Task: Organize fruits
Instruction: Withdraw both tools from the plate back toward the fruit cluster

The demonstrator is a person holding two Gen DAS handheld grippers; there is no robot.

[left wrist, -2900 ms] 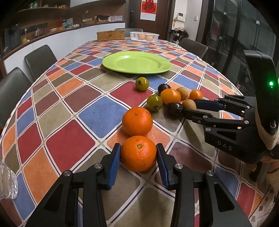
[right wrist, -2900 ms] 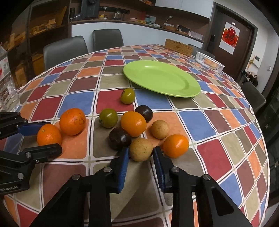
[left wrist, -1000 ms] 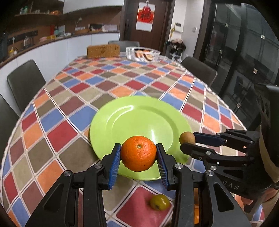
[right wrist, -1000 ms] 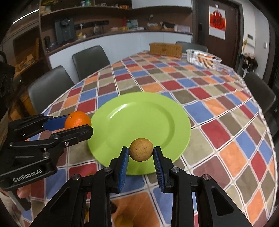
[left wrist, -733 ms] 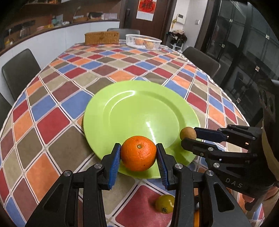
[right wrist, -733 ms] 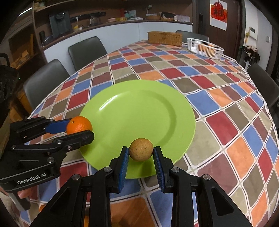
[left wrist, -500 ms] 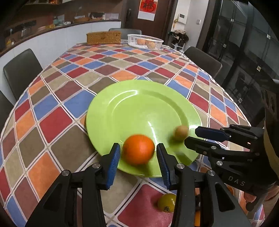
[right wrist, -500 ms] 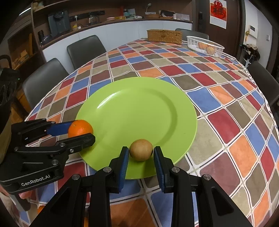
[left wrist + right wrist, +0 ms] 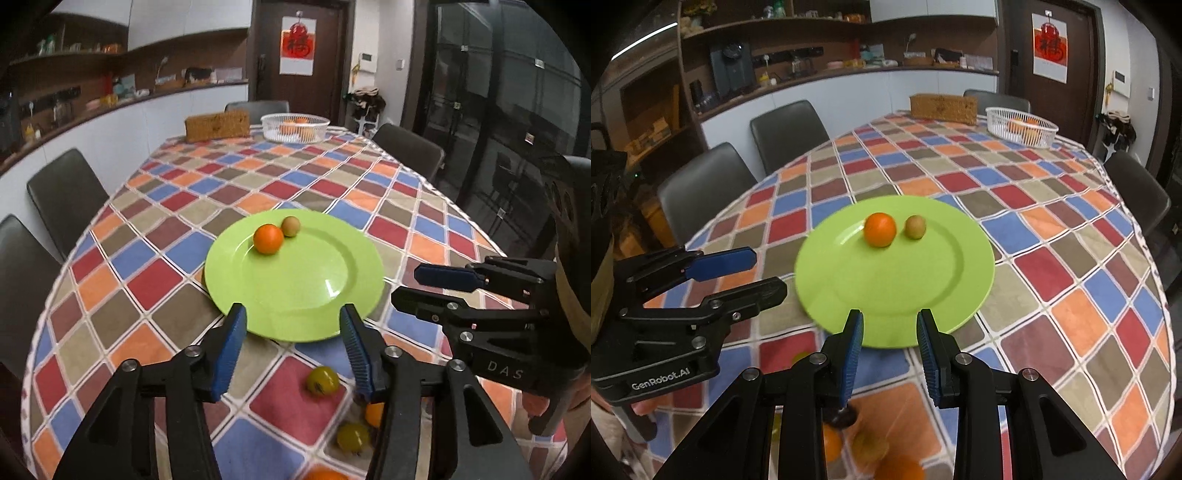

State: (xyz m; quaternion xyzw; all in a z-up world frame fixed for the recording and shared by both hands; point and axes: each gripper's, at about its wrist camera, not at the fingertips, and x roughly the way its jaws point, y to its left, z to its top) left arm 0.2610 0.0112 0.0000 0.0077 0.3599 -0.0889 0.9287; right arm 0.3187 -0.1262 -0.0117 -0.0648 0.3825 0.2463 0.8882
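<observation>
Two fruits, a round orange [image 9: 268, 239] and a small tan-brown fruit [image 9: 290, 226], sit side by side on the green plate [image 9: 295, 295]. Left gripper [image 9: 291, 345] and right gripper [image 9: 889, 349] hang spread and empty. Several green tomatoes [image 9: 323, 381] and other fruits await on the checkered tablecloth [image 9: 155, 273].

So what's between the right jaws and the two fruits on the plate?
Only bare green plate between the right gripper and the orange and brown fruit, per the right wrist view.
</observation>
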